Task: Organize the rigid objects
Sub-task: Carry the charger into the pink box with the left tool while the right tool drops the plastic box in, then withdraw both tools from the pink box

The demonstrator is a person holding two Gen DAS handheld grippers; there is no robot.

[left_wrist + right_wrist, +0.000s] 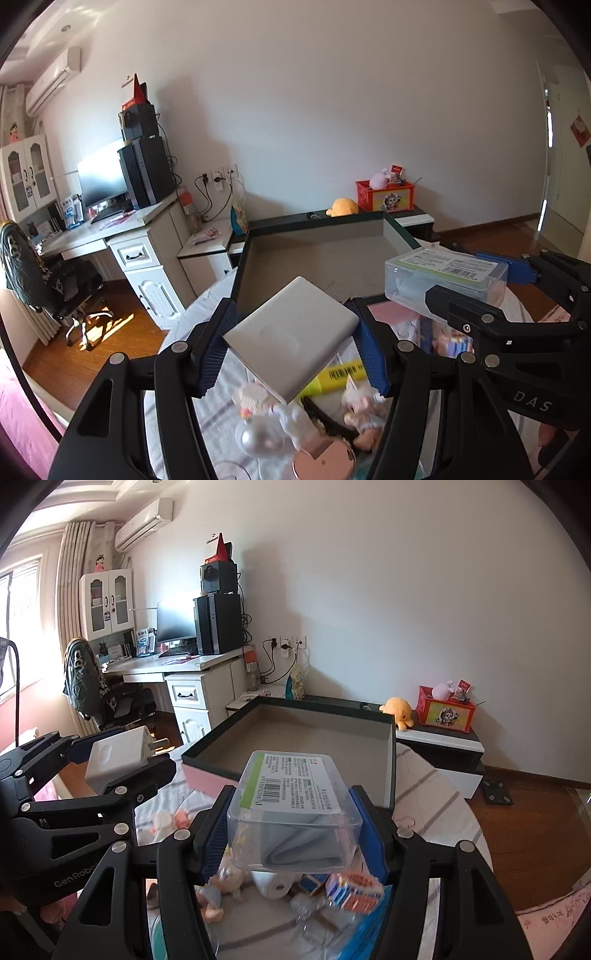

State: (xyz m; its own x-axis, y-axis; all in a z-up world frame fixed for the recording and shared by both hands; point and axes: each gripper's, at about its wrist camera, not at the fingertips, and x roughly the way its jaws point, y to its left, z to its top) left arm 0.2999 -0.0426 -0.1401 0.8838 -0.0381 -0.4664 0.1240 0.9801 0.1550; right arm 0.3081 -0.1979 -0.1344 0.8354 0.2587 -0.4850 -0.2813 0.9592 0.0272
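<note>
Right wrist view alone shows me prongs on the one white charger [120,755] my left gripper [291,350] clamps; right gripper [293,834] grips one clear labelled box [293,812].

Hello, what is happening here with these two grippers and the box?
A person is tidying small items from a bed. The left gripper is shut on a white power adapter, and the right gripper is shut on a clear plastic box with a barcode label and a folded grey cloth inside. Both are held up in front of an open, empty storage box. Dolls and other small things lie on the sheet below.
</note>
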